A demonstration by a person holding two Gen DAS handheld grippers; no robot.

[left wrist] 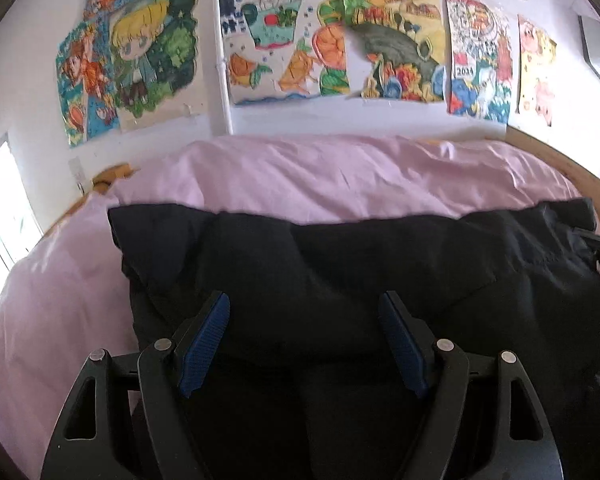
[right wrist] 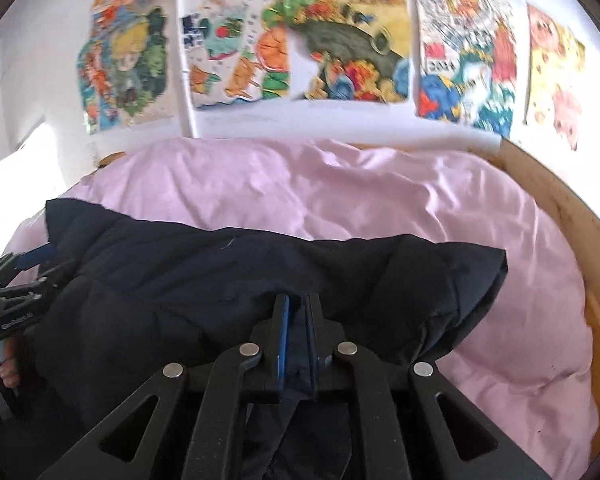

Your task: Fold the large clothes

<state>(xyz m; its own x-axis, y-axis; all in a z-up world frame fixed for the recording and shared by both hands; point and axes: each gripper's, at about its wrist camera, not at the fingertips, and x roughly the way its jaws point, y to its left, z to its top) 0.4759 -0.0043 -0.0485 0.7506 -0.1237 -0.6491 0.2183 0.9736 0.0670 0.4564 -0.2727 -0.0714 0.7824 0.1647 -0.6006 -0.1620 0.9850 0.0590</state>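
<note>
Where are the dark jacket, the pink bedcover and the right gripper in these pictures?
dark jacket (left wrist: 340,264): left wrist view, the middle of its padded top.
pink bedcover (right wrist: 340,192): right wrist view, a bare wrinkled part beyond the jacket.
right gripper (right wrist: 296,312): right wrist view, between its fingertips, shut on a jacket fold.

Ahead of the jaws, a white wall (left wrist: 16,92) carries a row of bright children's paintings (left wrist: 396,40) taped edge to edge. Below them lies a rumpled pink duvet (left wrist: 340,176), framed by a light wooden bed rim (right wrist: 556,208) curving off to the right. Far left of the jaws, a window (left wrist: 0,200) glares with daylight. An air conditioner (left wrist: 596,48) hangs upper right.
</note>
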